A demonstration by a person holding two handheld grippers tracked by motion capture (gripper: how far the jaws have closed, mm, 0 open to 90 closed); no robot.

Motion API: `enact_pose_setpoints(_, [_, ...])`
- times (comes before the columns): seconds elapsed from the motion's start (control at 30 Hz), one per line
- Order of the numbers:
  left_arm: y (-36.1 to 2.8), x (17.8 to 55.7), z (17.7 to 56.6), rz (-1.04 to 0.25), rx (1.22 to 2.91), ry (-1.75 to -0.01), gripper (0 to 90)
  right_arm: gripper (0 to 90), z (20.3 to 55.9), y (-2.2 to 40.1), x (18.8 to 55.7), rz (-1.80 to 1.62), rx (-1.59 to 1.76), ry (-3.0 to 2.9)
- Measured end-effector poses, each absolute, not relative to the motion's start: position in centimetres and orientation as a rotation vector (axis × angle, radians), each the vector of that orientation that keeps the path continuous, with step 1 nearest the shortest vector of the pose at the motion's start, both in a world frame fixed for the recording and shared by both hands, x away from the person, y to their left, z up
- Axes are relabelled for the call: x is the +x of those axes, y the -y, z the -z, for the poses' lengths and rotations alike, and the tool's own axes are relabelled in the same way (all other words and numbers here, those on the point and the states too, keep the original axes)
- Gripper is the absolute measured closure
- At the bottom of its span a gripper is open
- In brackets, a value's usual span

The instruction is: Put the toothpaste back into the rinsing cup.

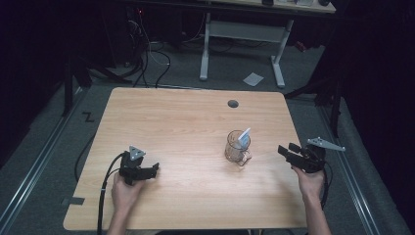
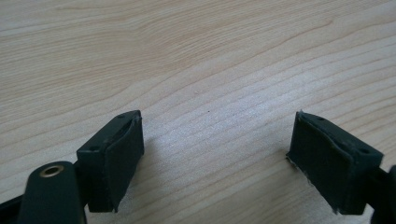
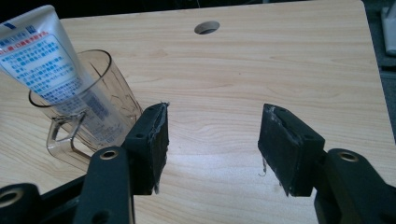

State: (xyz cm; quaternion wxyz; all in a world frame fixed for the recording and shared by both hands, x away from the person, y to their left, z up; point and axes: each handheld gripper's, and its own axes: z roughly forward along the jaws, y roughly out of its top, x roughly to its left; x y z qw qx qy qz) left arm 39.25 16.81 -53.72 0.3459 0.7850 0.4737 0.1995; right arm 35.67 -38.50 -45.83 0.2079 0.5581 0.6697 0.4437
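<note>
Black pads [image 3: 154,144] of the right tool [image 3: 212,149] rise close up in the right gripper view. They stand apart, with bare wood between them, and they hold nothing. The cup [image 3: 88,109] sits just beside the left pad, and the pad hides the cup's lower corner, so I cannot tell if they touch. In the high view the right tool [image 1: 286,152] is near the cup [image 1: 237,147] but apart from it, at the right edge of the bench [image 1: 171,122].

The cup is clear and has a handle. It stands upright, right of the middle of the bench. A white tube [image 3: 44,56] with blue print leans inside it and sticks out over the rim. The tube's top is cut off by the picture edge, and the print is too small to read.

The left tool [image 2: 217,154] is wide open too, holding nothing, low over bare wood. In the high view it [image 1: 151,170] rests in the left hand [image 1: 126,192], well apart from the cup.

A round hole [image 1: 233,103] sits near the far edge of the bench.
</note>
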Motion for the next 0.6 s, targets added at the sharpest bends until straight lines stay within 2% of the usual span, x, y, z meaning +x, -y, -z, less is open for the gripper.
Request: enact_pose_setpoints(0.6, [-16.8,39.2,53.7,-0.518,2.038,-1.230,18.0,43.1,47.4,38.1,36.7,-1.144,1.575,-1.883])
